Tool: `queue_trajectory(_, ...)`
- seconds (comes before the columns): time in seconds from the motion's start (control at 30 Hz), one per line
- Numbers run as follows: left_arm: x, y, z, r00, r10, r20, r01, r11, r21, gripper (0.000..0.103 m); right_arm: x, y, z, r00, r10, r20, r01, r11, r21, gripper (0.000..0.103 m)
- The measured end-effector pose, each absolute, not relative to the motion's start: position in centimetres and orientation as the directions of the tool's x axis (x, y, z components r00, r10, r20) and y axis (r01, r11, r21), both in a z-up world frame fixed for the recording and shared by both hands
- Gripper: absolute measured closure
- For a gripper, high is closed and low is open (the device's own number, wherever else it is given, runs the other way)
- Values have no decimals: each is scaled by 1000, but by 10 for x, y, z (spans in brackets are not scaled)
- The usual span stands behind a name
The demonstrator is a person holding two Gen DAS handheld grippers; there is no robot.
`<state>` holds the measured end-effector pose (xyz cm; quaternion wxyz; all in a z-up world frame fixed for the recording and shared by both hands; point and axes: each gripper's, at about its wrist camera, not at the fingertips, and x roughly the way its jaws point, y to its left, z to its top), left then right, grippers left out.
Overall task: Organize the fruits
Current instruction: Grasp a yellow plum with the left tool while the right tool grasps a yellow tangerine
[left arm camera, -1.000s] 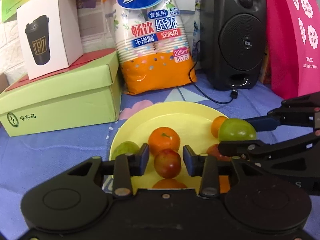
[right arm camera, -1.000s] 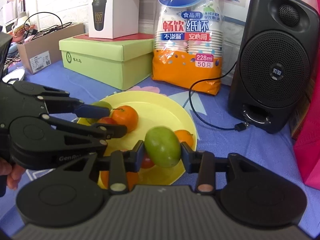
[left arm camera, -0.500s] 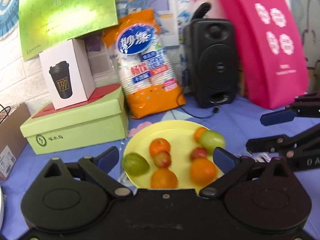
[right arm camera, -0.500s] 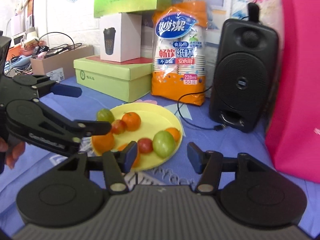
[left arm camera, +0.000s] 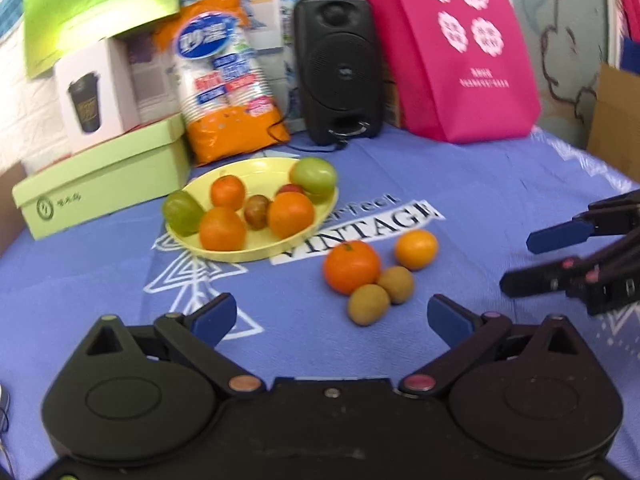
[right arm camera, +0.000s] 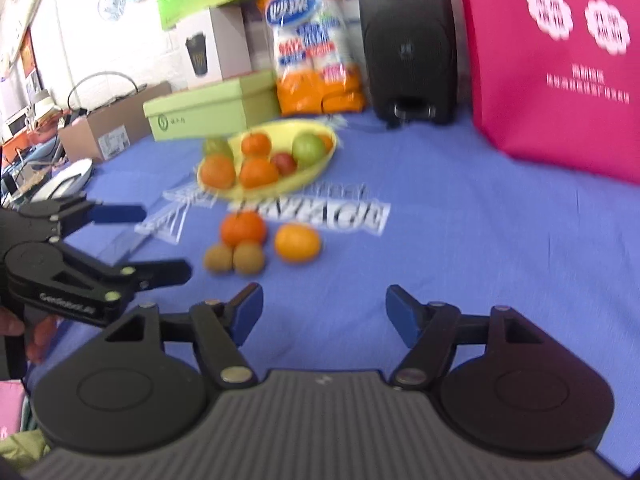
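Note:
A yellow plate (left arm camera: 304,236) (right arm camera: 308,178) holds several fruits: oranges, green fruits and small red ones. On the blue cloth nearer me lie a large orange (left arm camera: 351,266) (right arm camera: 243,228), a smaller orange (left arm camera: 416,249) (right arm camera: 297,243) and two brown kiwis (left arm camera: 368,304) (right arm camera: 218,258). My left gripper (left arm camera: 332,318) is open and empty, just short of the kiwis. My right gripper (right arm camera: 324,312) is open and empty, near and to the right of the loose fruit. Each gripper shows in the other's view: the right (left arm camera: 532,260), the left (right arm camera: 156,240).
A green box (left arm camera: 104,180) with a white cup box on it, a bag of paper cups (left arm camera: 228,80), a black speaker (left arm camera: 340,68) with a cable and a pink bag (left arm camera: 452,48) line the back. A cardboard box (right arm camera: 108,128) stands at the left.
Both grippers have let go of their fruit on the plate, opened and pulled back toward me. The loose fruits on the cloth have come into view.

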<state>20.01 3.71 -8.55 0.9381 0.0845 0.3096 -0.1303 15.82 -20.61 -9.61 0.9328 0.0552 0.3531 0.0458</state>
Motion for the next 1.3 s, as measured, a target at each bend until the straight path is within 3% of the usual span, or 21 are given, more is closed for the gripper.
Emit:
queue_trajectory(0.07, 203, 27, -89, 779, -189, -598, 312, 944, 108, 1, 155, -201, -103, 732, 122, -670, -55, 991, 121, 36)
queue_trajectory(0.1, 204, 23, -91, 787, -175, -592, 307, 943, 129, 10, 154, -199, -105, 729, 118, -675, -58, 992, 112, 36)
queue_trajectory(0.13, 207, 20, -94, 785, -161, -598, 304, 942, 144, 25, 154, -199, -106, 728, 116, -676, -59, 993, 107, 36)
queue_trajectory(0.23, 218, 21, -105, 734, -187, -653, 319, 944, 89, 52, 153, -198, -106, 730, 110, -675, -64, 994, 93, 33)
queue_trajectory(0.57, 227, 18, -110, 711, -250, -658, 361, 932, 36, 53, 157, -197, -104, 732, 121, -670, -79, 993, 93, 30)
queue_trajectory(0.67, 229, 19, -110, 703, -271, -658, 371, 928, 15, 66, 161, -192, -102, 736, 112, -668, -101, 993, 55, 30)
queue_trajectory(0.7, 230, 20, -110, 700, -277, -658, 374, 927, 8, 77, 163, -190, -100, 739, 106, -666, -107, 993, 39, 30)
queue_trajectory(0.73, 230, 21, -110, 700, -279, -658, 373, 928, 4, 78, 166, -189, -98, 742, 102, -662, -113, 993, 27, 30)
queue_trajectory(1.17, 212, 55, -103, 714, -230, -661, 290, 957, -20, 78, 215, -168, -99, 733, 85, -675, -178, 981, -70, 29)
queue_trajectory(1.23, 210, 57, -103, 716, -233, -658, 287, 958, -27, 78, 218, -174, -102, 725, 69, -685, -159, 985, -70, 33)
queue_trajectory(1.3, 210, 57, -104, 718, -232, -656, 286, 958, -26, 78, 221, -178, -106, 714, 57, -698, -148, 986, -70, 55)
